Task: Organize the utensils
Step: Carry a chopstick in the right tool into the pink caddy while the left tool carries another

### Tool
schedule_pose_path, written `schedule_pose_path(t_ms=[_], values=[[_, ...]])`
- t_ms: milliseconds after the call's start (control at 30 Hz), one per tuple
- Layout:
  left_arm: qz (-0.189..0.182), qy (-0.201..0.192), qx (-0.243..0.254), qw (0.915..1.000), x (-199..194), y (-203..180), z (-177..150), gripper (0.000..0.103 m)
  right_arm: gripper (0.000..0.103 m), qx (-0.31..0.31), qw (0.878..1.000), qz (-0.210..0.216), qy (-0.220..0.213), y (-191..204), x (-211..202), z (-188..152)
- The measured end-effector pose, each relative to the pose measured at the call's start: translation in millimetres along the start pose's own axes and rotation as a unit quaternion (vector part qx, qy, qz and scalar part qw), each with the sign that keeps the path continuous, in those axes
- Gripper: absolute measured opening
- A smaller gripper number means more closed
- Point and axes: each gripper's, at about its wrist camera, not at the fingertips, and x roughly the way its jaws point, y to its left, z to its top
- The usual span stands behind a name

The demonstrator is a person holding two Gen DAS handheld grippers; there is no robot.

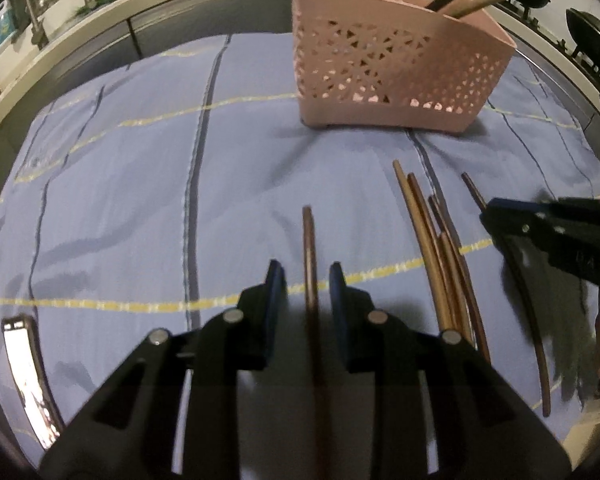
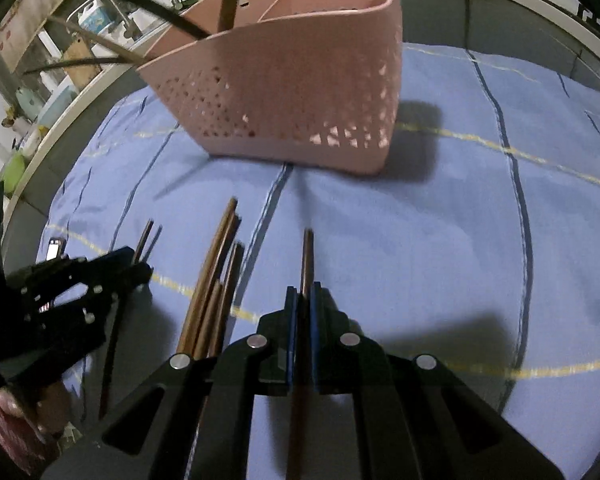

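Note:
A pink perforated utensil basket (image 1: 396,68) stands on the blue cloth and holds several utensils; it also shows in the right wrist view (image 2: 300,92). My left gripper (image 1: 306,276) is open, its jaws on either side of one brown chopstick (image 1: 309,248) lying on the cloth. My right gripper (image 2: 304,292) is shut on another brown chopstick (image 2: 307,256). Several more chopsticks (image 1: 436,248) lie in a loose bundle between the two grippers, seen also in the right wrist view (image 2: 216,280). The right gripper (image 1: 500,216) shows at the right edge of the left wrist view.
The blue striped cloth (image 1: 140,200) covers the table. A phone (image 1: 24,372) lies at the cloth's left edge. A sink counter with a tap (image 1: 32,12) runs behind. The left gripper (image 2: 140,268) sits at the left of the right wrist view.

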Motion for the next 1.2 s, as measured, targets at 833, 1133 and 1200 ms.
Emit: schedule_pose_path(t_ms=[833,1133,1200], values=[[-0.106,-0.23,-0.049,0.9661,-203.1,17.1,40.4,0.005,0.005,-0.106,0.942,0.059,-0.315,78.1,-166.7,-19.3],[-0.094,-0.311,-0.093,0.9412,-252.3,25.7,135.0,0.005,0.005,-0.069,0.899,0.041,-0.431,96.8,-213.5,56.5],[-0.09,-0.322,-0.102,0.9368,-253.2,26.0,150.8,0.005,0.005,-0.067,0.886,0.022,-0.459,99.1,-217.7,67.2]])
